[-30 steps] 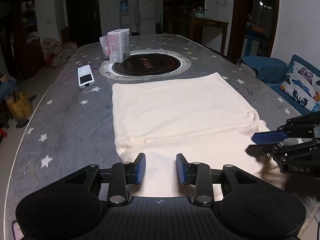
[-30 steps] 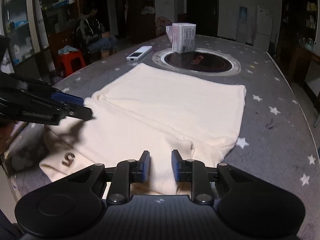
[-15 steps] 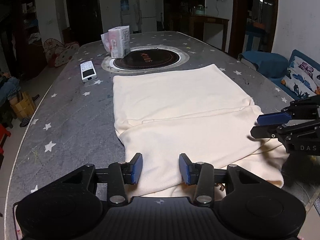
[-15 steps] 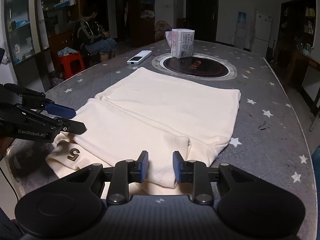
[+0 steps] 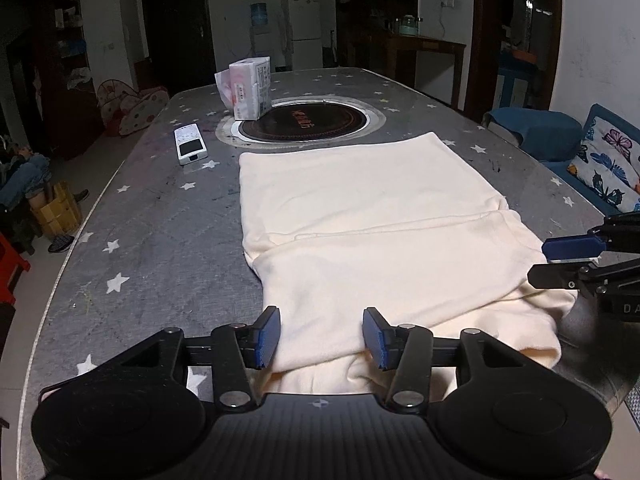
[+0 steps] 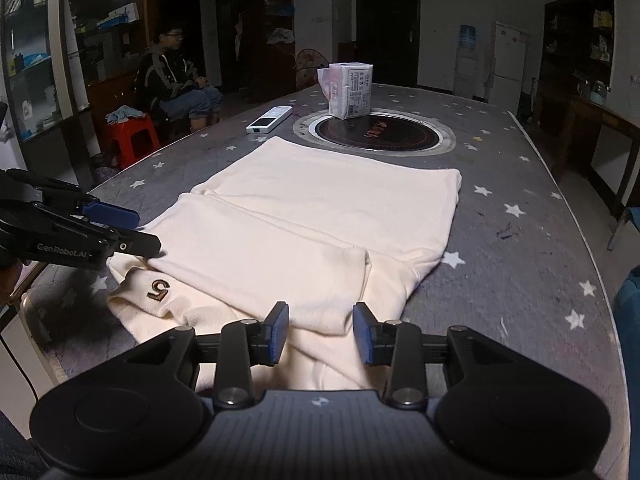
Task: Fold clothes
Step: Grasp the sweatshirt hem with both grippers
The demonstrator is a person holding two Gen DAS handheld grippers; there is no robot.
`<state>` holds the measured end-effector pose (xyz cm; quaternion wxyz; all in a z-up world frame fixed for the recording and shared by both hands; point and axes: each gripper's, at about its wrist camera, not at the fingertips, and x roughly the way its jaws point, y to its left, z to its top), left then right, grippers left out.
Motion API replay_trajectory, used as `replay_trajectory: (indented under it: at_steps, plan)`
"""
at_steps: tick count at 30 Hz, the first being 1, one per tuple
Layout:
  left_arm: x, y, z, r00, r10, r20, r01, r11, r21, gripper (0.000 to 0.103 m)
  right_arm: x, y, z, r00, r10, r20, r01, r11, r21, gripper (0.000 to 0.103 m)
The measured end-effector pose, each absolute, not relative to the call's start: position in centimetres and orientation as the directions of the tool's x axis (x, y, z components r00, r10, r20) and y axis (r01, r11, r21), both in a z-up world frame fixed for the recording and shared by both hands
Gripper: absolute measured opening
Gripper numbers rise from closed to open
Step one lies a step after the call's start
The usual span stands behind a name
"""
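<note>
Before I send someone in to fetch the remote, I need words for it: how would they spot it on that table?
Find the round black cooktop set into the grey star-patterned table. Beside it, on the side where the white tissue pack stands, lies the remote, just beyond the far corner of the cream garment. It is the only slim white slab with a dark screen.

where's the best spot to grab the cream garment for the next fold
Probably the cream garment at its near hem, one corner per claw, coming in low from the near table edge. That edge hangs loose and layered beside the open left claw and right claw; the far end lies flat.
</note>
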<state>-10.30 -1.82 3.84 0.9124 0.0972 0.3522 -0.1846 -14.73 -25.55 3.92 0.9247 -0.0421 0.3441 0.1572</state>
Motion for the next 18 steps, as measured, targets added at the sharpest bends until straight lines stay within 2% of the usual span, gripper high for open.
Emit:
replay_trajectory:
  at_steps: [9, 18]
  plan:
    - [-12.3, -2.8, 3.9, 0.675, -0.292, -0.677, 0.454, 0.888, 0.069, 0.053, -16.9, -25.6, 3.9, 0.718, 0.256, -0.647, -0.327, 0.945, 0.011, 0.04]
    - [-13.7, -3.2, 4.0, 0.672, -0.296, -0.679, 0.467, 0.881, 0.078, 0.054, -18.6, -26.1, 4.3, 0.732, 0.244, -0.636, -0.315, 0.949, 0.002, 0.053]
